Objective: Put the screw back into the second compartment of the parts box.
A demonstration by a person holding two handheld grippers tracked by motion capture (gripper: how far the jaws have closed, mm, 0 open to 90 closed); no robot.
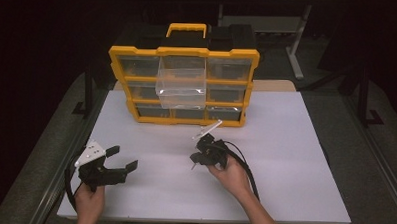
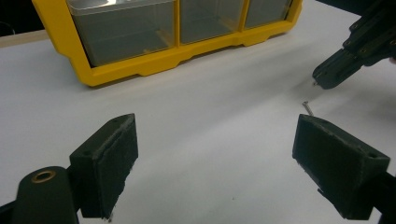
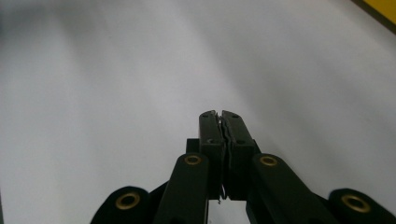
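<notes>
Far centre: yellow hard-plastic organiser box (image 1: 183, 86), slightly glossy frame, with clear glossy plastic drawers; one transparent drawer (image 1: 181, 81) pulled out, catching glare. White worktop (image 1: 285, 160): smooth, matt, faint sheen. Left claw (image 2: 215, 163): black matt plastic, pads (image 2: 109, 163) with rough, grainy faces, brass-coloured metal bushing. Right claw (image 3: 219, 122): same matt black, brass bushings. Thin metal screw (image 2: 307, 107) on worktop, dull shine.
</notes>
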